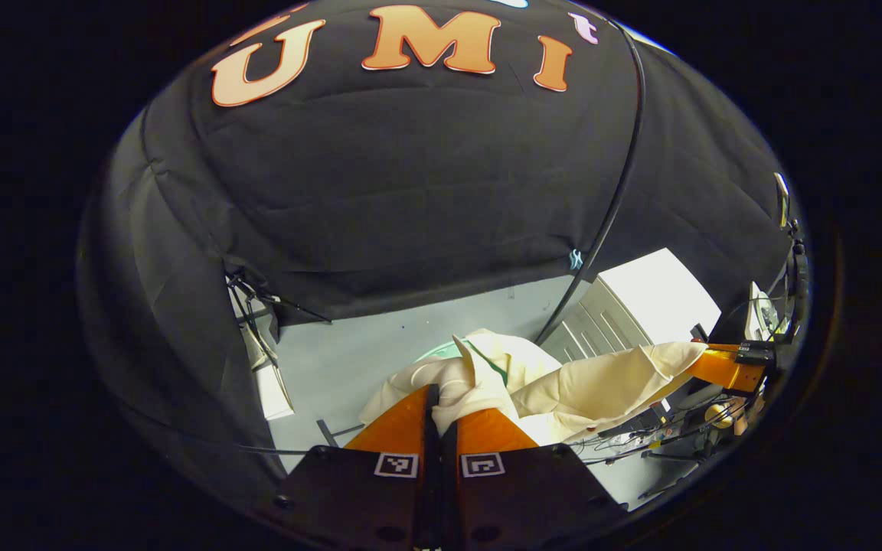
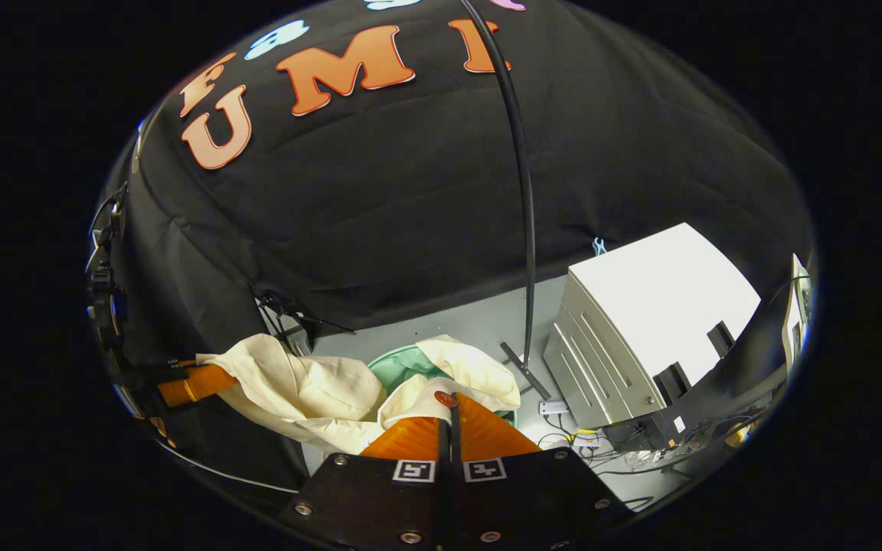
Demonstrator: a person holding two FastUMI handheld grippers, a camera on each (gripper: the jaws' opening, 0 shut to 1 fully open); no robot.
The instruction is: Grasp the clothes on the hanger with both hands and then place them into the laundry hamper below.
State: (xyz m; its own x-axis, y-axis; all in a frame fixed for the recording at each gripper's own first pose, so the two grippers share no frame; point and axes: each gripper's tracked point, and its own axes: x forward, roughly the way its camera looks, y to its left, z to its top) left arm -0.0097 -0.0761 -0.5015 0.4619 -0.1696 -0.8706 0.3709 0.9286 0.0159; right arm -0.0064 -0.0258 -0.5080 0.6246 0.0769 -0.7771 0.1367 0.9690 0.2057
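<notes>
Both tongs (image 1: 435, 398) (image 2: 452, 404) pinch the cream garment (image 1: 563, 383), stretched above the hamper (image 2: 399, 363).

Below my fingers the green laundry hamper (image 2: 403, 363) has its mouth mostly covered by the cream garment (image 2: 318, 390), which stretches between my two grippers. The grey floor (image 1: 380, 337) behind the hamper lies bare up to the black booth wall. A white cabinet (image 2: 655, 321) stands close on one side, a thin black pole (image 2: 521, 191) rising between it and the hamper, and loose cables (image 2: 594, 448) litter the floor at the cabinet's foot.
</notes>
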